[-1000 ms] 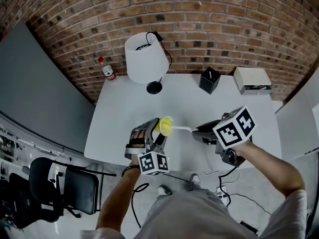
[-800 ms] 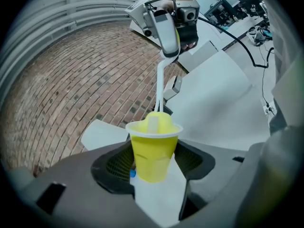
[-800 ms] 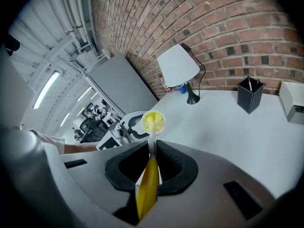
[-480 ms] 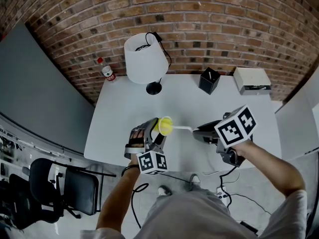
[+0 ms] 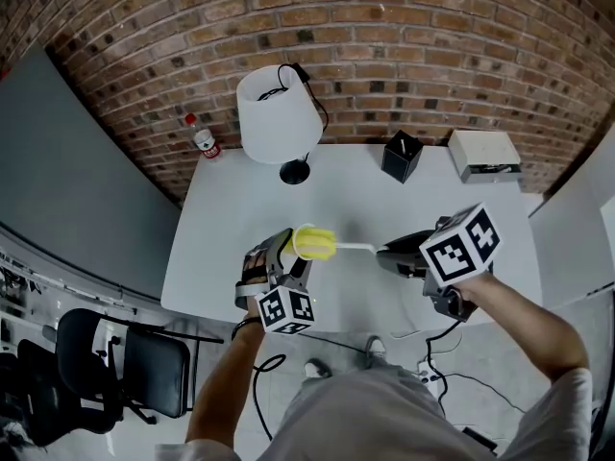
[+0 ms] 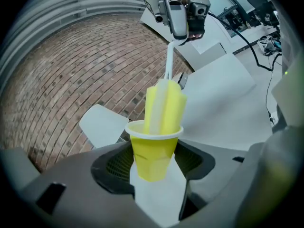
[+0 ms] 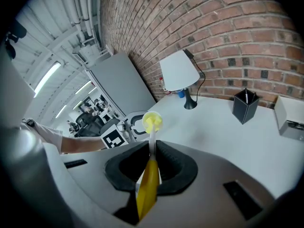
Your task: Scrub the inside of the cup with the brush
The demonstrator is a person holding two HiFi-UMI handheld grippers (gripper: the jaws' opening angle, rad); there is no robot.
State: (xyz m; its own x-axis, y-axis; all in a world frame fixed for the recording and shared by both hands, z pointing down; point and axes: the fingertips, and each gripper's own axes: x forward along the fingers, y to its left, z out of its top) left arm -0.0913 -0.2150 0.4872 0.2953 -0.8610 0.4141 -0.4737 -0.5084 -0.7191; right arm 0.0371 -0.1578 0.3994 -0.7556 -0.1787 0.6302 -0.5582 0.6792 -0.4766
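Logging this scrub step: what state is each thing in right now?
cup: gripped in left claw, mouth toward the brush
brush: handle clamped in right claw, sponge head partly inside cup
lamp: standing upright
bottle: upright, red cap on

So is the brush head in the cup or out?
Partly in: the yellow sponge brush head has its lower end inside the yellow plastic cup, the rest above its rim.
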